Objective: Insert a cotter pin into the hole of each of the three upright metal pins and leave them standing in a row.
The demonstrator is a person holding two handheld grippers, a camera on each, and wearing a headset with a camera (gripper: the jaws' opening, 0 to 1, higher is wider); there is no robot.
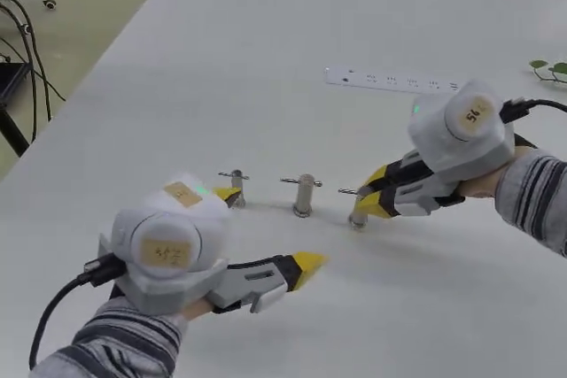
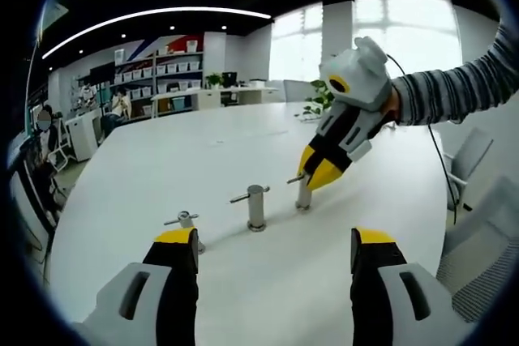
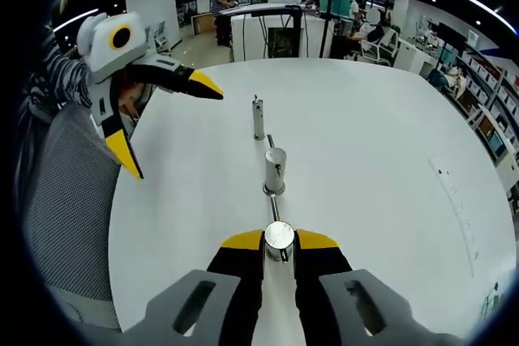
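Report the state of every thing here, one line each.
Left pin: upright, cotter pin through it.
Middle pin: upright, cotter pin through it.
Right pin: upright, cotter pin in, gripped.
Left gripper: open, holding nothing.
Right gripper: shut on right pin.
Power strip: lying flat.

Left gripper (image 1: pixel 269 227): lower left of the head view, pointing right; jaws spread wide, nothing between them.
Right gripper (image 1: pixel 369 202): right of centre, angled down and left; jaws closed against an upright pin (image 3: pixel 279 237).
Left sleeve (image 1: pixel 115 347): striped, bottom left corner.
Right sleeve (image 1: pixel 532 196): striped, right edge.
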